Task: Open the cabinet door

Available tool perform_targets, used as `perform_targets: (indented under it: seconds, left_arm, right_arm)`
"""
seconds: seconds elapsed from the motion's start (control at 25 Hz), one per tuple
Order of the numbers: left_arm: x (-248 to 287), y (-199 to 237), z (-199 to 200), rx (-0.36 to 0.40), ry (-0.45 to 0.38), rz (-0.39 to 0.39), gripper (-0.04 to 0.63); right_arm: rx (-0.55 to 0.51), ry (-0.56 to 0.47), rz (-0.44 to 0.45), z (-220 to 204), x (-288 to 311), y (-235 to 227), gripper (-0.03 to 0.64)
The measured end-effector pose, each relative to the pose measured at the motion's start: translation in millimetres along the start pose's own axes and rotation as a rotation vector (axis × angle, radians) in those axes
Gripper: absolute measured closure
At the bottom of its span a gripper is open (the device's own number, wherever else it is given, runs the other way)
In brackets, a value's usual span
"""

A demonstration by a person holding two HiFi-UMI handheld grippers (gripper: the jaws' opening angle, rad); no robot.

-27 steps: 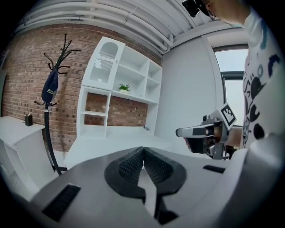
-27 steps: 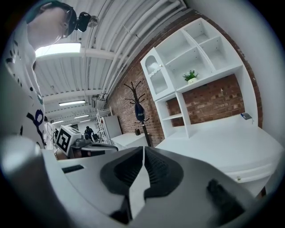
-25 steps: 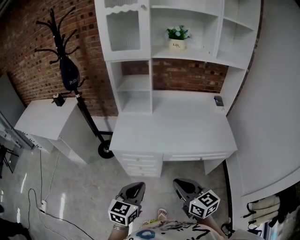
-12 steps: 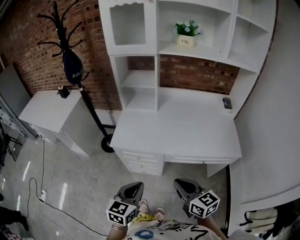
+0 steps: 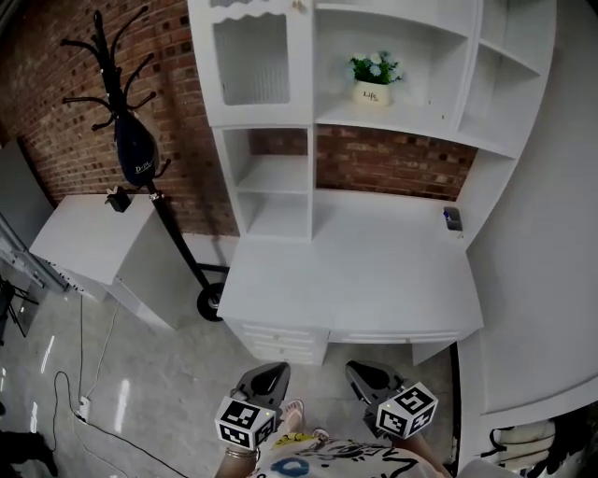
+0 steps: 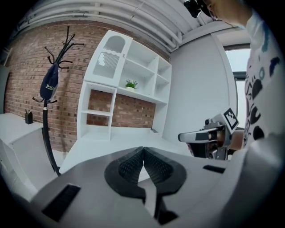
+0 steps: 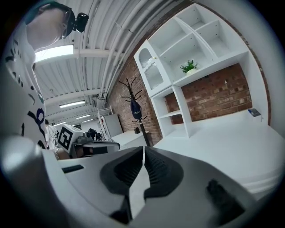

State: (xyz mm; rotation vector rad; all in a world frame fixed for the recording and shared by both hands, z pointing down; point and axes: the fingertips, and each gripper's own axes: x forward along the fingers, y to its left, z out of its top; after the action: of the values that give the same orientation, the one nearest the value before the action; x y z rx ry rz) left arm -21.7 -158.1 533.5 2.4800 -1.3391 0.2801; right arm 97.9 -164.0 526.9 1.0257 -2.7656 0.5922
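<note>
The white cabinet door (image 5: 250,61) with a ribbed glass pane stands closed at the upper left of the desk's hutch, its small knob (image 5: 299,7) at the top right corner. It also shows in the left gripper view as the cabinet door (image 6: 109,58) and in the right gripper view as the cabinet door (image 7: 150,69). My left gripper (image 5: 266,375) and right gripper (image 5: 364,375) hang side by side in front of the desk, far short of the door. Both are shut with nothing between them: left gripper (image 6: 143,149), right gripper (image 7: 143,148).
A white desk (image 5: 374,280) with drawers (image 5: 280,341) stands between me and the hutch. A potted plant (image 5: 374,79) sits on a shelf and a small dark object (image 5: 452,218) at the desk's right. A black coat stand (image 5: 131,140) and a low white cabinet (image 5: 84,238) stand left.
The desk and hutch have drawn nearer in the head view. Both grippers have been carried forward with it, side by side, and stay shut.
</note>
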Motion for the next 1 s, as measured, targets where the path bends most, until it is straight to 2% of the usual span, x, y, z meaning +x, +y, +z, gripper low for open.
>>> perform_targets:
  seconds: [0.2, 0.44, 0.6, 1.0]
  left_arm:
    - [18, 23, 18, 0.021, -0.017, -0.041, 0.58]
    - [39, 53, 37, 0.049, -0.013, -0.077, 0.58]
    - [54, 68, 44, 0.055, -0.009, -0.111, 0.58]
    - [64, 103, 32, 0.032, 0.026, -0.148, 0.58]
  right_arm:
    - [-0.002, -0.013, -0.037, 14, 24, -12, 0.588]
    - [0.016, -0.09, -0.04, 47, 58, -23, 0.588]
    - [0.027, -0.108, -0.059, 54, 74, -28, 0.588]
    - [0.044, -0.092, -0.102, 54, 109, -29, 0.588]
